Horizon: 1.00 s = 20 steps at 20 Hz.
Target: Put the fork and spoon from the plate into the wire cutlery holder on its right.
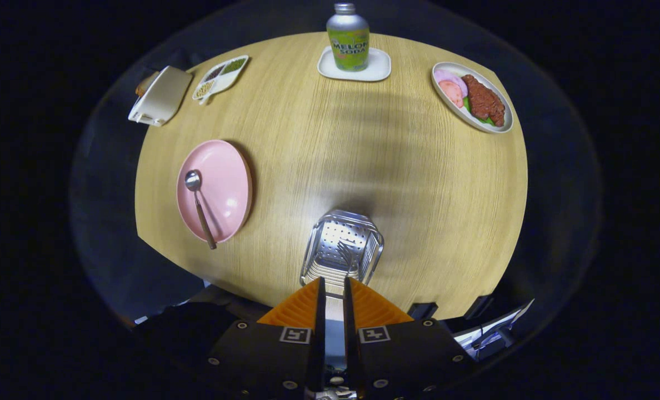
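Hovering above the wire cutlery holder, the gripper has its fingers drawn close together with a narrow gap between them; something thin and pale lies in that gap, and whether the fingers press on it cannot be told. A fork appears to lie inside the holder, its tines towards the perforated far wall. The spoon rests on the pink plate to the left of the holder, bowl away from the gripper and handle tip overhanging the near rim.

Likely hazards: the overhanging handle could tip the spoon off the plate if nudged from the side; a smooth, thin handle could slip from a nearly closed gripper; the light holder could be knocked over by a low pass.

The counter is pale wood grain, round-edged. Beyond the holder stand a soda bottle on a white coaster, a dish of food to its right, and a divided dish and a white box beyond the plate. Surroundings are dark.
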Each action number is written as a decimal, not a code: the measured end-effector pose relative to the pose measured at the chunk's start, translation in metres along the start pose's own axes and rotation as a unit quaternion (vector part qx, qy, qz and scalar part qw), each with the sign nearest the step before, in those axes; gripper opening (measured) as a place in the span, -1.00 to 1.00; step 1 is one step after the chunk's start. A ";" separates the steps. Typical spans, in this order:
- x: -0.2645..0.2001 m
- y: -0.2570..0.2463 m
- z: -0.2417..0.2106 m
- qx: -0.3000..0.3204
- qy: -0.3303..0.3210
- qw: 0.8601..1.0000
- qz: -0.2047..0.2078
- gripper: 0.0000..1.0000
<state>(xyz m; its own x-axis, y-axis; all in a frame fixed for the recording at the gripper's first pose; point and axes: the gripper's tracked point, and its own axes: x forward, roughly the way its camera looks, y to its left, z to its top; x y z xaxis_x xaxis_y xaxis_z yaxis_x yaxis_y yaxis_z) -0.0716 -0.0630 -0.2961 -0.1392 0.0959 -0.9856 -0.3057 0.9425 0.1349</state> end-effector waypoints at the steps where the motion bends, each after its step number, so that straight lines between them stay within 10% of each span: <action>1: -0.005 0.003 0.003 0.005 -0.022 1.000 0.001 -0.64; 12: -0.054 0.036 0.042 0.018 -0.254 0.967 -0.023 -0.10; 20: -0.098 0.074 0.076 0.030 -0.431 0.901 -0.032 0.45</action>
<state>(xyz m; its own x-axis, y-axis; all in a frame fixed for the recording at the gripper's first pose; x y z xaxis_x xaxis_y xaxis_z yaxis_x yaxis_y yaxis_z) -0.0089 0.0217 -0.1970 0.6685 0.2300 -0.7072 -0.2322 0.9680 0.0954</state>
